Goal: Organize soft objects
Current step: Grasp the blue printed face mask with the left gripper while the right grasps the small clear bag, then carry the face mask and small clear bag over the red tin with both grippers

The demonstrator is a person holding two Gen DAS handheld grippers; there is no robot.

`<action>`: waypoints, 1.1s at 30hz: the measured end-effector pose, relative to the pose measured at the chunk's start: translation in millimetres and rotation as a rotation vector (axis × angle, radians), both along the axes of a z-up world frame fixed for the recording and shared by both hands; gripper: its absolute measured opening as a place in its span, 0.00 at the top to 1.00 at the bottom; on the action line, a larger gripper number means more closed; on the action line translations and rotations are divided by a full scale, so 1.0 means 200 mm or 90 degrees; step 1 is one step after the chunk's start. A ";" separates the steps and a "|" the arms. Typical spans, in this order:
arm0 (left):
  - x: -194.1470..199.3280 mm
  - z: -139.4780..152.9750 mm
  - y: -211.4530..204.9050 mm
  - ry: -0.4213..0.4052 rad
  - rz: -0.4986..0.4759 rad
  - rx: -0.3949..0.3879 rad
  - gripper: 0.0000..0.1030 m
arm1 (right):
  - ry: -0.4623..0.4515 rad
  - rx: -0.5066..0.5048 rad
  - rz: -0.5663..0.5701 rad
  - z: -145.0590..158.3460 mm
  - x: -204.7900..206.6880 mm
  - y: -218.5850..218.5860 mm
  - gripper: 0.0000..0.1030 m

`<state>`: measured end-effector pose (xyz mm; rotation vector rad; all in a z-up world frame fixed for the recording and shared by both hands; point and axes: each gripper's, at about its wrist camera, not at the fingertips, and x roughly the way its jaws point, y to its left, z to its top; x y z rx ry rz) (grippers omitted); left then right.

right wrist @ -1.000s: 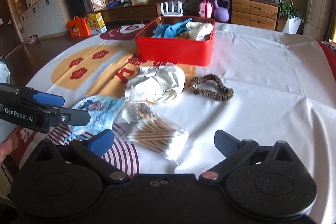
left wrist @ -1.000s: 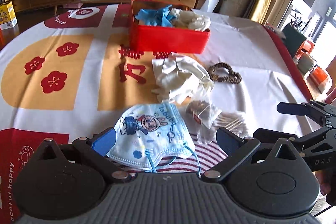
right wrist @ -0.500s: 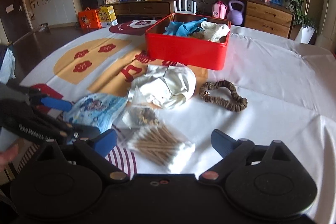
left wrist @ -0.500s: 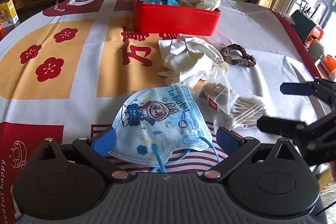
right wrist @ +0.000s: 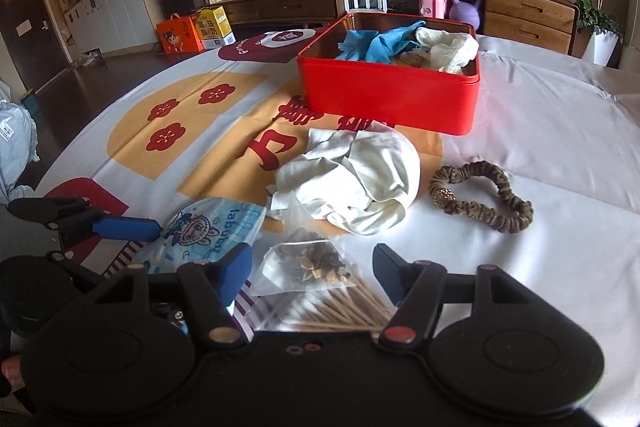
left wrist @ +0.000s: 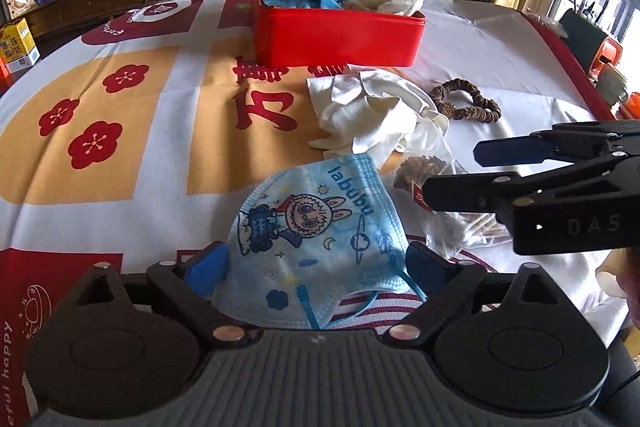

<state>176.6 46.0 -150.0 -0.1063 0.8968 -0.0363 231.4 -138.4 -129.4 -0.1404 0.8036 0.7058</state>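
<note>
Face mask (left wrist: 316, 227), blue with a cartoon print, lies flat on the surface (left wrist: 500, 43) on the near side of the red box (left wrist: 336, 31), well apart from it. Compared with one second ago, the left claw (left wrist: 318, 263) has advanced: its open jaws now flank the mask's near portion, one blue pad at each side, not closed on it. The right claw (right wrist: 312, 267) has also moved in, open, straddling the tea sachet (right wrist: 310, 261) and the cotton swab packet (right wrist: 340, 311). Between the mask and the red box lies a crumpled white cloth (left wrist: 380, 111); right of that cloth sits a brown scrunchie (left wrist: 468, 103). Bare cloth-covered surface extends left of the red box toward the surface edge.
</note>
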 end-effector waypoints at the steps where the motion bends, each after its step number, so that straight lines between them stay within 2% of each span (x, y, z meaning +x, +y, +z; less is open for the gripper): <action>1: 0.00 0.00 0.00 -0.002 0.003 0.001 0.13 | 0.001 -0.002 0.000 0.00 0.00 0.01 0.41; 3: 0.00 0.00 0.01 -0.005 0.009 0.006 0.18 | 0.004 -0.006 0.000 -0.01 0.01 0.02 0.46; 5: 0.00 0.00 0.02 -0.006 0.018 0.020 0.27 | 0.004 -0.011 -0.001 -0.02 0.01 0.03 0.47; 9: -0.01 0.00 0.02 -0.011 0.019 0.041 0.36 | -0.004 -0.025 -0.009 -0.04 0.00 0.05 0.55; 14: -0.01 0.01 0.03 -0.018 0.028 0.049 0.60 | -0.011 -0.031 -0.022 -0.03 0.00 0.03 0.69; 23: -0.02 0.04 0.05 -0.029 0.038 0.040 0.82 | -0.031 -0.034 -0.027 0.01 -0.02 0.02 0.85; 33: -0.04 0.12 0.09 -0.055 0.052 0.012 0.88 | -0.039 0.007 -0.062 0.11 -0.04 -0.08 0.85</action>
